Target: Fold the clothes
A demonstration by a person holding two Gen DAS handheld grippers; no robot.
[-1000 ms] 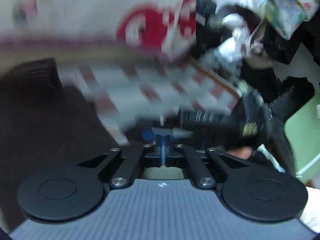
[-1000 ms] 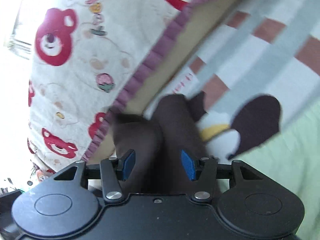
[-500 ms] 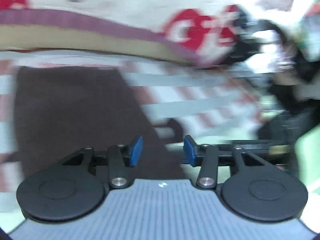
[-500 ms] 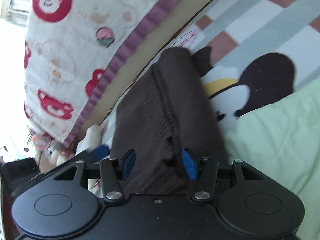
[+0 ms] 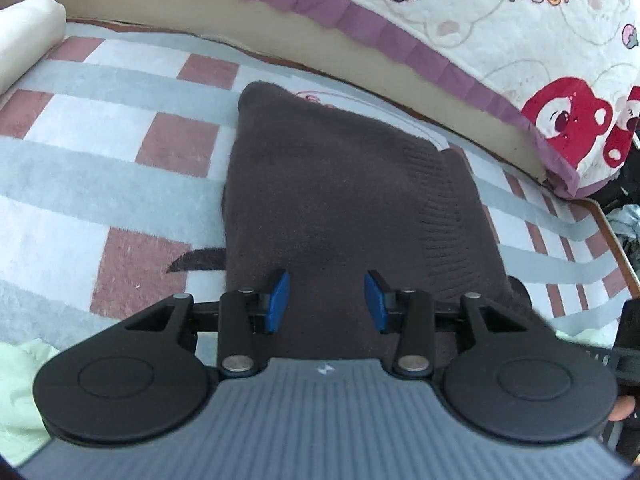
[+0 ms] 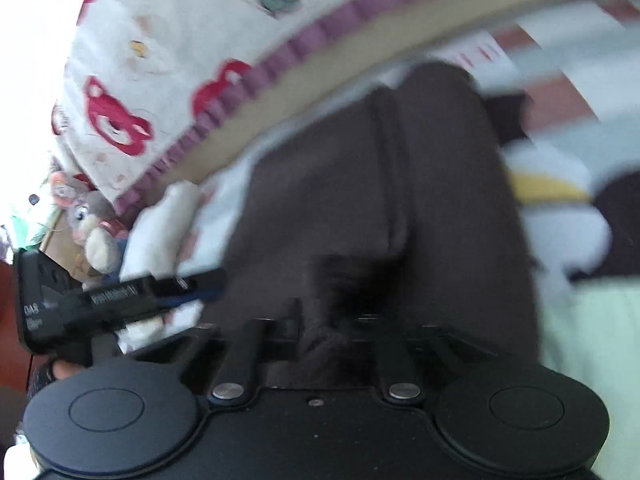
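A dark brown knitted sweater [image 5: 332, 184] lies folded into a narrow stack on the checked blanket [image 5: 100, 152]. My left gripper [image 5: 327, 302] hovers over its near end, open, both blue pads clear of the knit. In the right wrist view the same sweater [image 6: 380, 184] fills the middle, blurred. My right gripper [image 6: 328, 320] is closing its jaws at the sweater's near edge, with a bunched ridge of brown fabric pinched between them. The left gripper [image 6: 120, 296] shows at the left of that view, beside the sweater.
A bear-print quilt with purple edging [image 5: 480, 20] runs along the far side. A white roll [image 5: 24, 36] lies far left, light green cloth [image 6: 592, 340] near right. A plush toy [image 6: 88, 220] sits at the left, and a wooden bed edge [image 5: 616, 240] at the right.
The left gripper went from shut to open and swung over the sweater's near end. The right gripper's jaws came together on the sweater's near edge, gathering fabric.
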